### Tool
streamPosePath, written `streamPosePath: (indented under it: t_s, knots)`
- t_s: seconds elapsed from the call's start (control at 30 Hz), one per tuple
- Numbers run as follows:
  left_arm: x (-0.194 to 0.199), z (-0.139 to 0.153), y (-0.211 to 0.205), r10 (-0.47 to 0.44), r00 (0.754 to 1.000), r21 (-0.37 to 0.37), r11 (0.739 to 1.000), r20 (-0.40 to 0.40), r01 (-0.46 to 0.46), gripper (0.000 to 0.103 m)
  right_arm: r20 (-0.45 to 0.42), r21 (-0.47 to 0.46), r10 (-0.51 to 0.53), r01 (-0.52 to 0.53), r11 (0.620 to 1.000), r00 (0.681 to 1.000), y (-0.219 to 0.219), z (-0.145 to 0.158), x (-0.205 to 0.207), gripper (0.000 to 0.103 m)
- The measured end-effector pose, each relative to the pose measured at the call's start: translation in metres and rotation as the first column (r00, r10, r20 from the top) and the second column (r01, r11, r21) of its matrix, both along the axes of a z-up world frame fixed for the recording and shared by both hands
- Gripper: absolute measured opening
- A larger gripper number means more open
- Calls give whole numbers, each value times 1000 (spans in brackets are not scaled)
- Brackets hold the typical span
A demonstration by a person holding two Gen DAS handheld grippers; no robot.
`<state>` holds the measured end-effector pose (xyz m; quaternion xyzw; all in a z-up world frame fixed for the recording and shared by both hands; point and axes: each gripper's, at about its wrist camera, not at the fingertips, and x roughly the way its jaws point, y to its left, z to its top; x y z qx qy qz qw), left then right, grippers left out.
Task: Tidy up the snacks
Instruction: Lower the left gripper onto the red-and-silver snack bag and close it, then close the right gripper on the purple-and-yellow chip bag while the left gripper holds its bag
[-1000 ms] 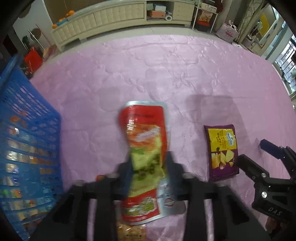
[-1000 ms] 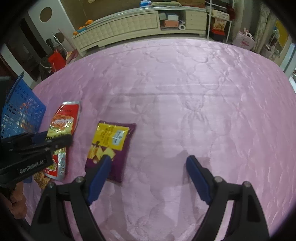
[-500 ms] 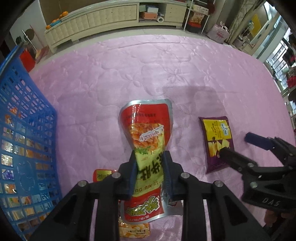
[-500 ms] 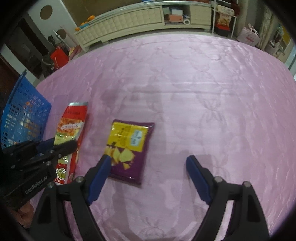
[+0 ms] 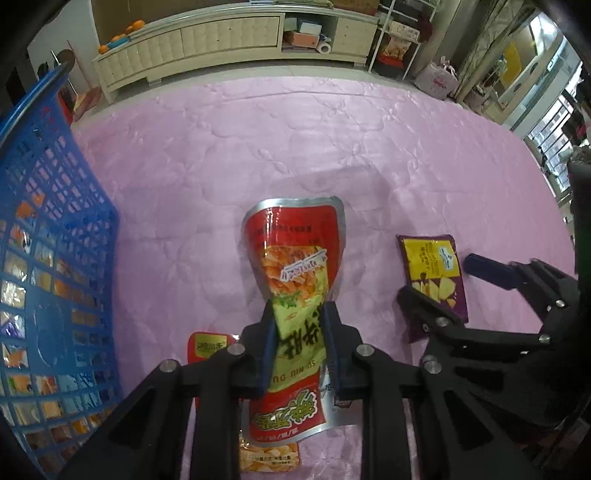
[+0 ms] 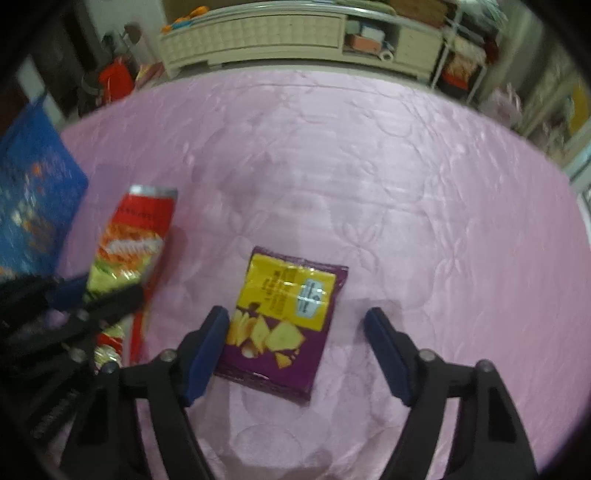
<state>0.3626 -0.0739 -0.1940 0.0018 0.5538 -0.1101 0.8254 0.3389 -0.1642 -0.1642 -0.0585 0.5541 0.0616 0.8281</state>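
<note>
A pink quilted cover with a stitched flower pattern filled the middle of both views, and pale floor ran along its far edge. Against the back wall stood a long cream cabinet, tufted drawer fronts, open shelves with boxes and a paper roll. Oranges sat on its left end. A white wire rack stood to its right, a pale bag on the floor beside it. Daylight came through windows at far right

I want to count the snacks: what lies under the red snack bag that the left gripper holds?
Under the red snack bag, a yellow packet pokes out at the near end. Its remainder is covered.
</note>
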Motion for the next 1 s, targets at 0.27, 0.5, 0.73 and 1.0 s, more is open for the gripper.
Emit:
streamPosePath:
  t_s: [0.27, 0.5, 0.73, 1.0]
  knots:
    - [-7, 7, 4, -10, 1000, -28, 1000, -13, 9, 20, 74, -4, 46, -46, 999, 996, 10, -2, -13, 57]
    - [-32, 37, -3, -9, 1000, -37, 999, 21, 10, 20, 101, 64, 44, -51, 997, 994, -4, 27, -40, 57]
    - [-75, 91, -8, -13, 995, -41, 999, 96, 17, 19, 168, 94, 40, -56, 994, 985, -12, 80, -70, 57]
    - [-126, 154, 10, -5, 981, -54, 998, 194, 16, 18, 245, 111, 70, -100, 989, 967, 5, 137, -113, 57]
